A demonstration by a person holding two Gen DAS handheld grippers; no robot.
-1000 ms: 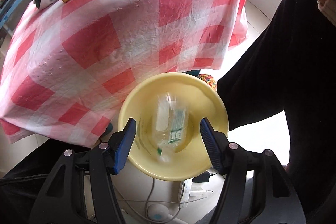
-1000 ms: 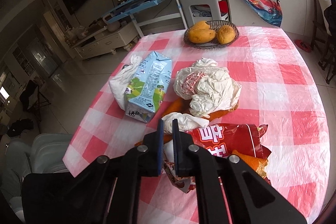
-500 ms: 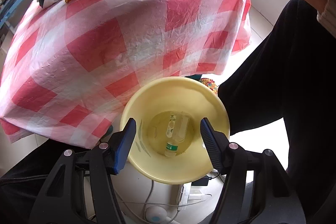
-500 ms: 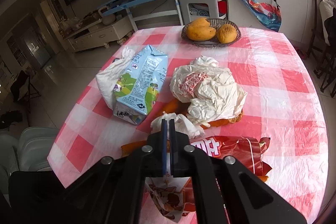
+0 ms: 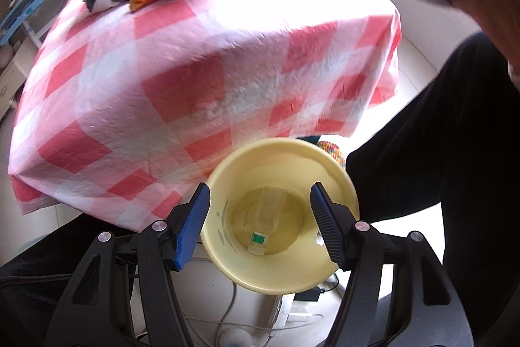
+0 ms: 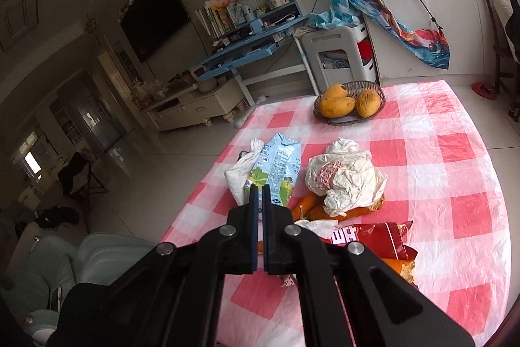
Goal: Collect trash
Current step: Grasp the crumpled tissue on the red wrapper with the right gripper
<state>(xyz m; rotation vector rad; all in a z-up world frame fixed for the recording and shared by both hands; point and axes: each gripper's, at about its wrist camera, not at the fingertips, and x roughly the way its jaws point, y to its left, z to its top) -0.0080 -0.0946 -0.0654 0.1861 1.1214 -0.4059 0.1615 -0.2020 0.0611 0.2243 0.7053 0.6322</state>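
- My left gripper [image 5: 258, 221] hangs over the yellow bin [image 5: 338, 174], its jaws wide apart and holding nothing.
- A second ago the clear plastic bottle [image 5: 265, 217] was a blur tumbling between my left fingers; now it lies at rest on the bin's floor, green label toward me. That piece of trash is collected.
- The left view has swung a little since then: more of the checked tablecloth [image 5: 208, 60] shows, and the bin sits lower in the frame beside the table's hanging edge.
- My right gripper [image 6: 260, 207] has its jaws pressed together. They were a sliver apart a second ago and have closed since. I see nothing clearly held between the pads, though a scrap of wrapper shows just under the fingers, so I cannot rule out a thin pinch.
- The right gripper has also lifted and pulled back from the pile, so the whole table comes into view.
- What remains on the cloth: the blue milk carton [image 6: 279, 168], the crumpled white bag [image 6: 347, 178], the red snack packet [image 6: 367, 239], orange peel-like pieces under them, and white tissue beside the carton.
- The basket of mangoes [image 6: 349, 103] at the far edge looks like food, not trash; I judge it should stay.
- One item down, several to go; the carton lies straight ahead of my right fingers.
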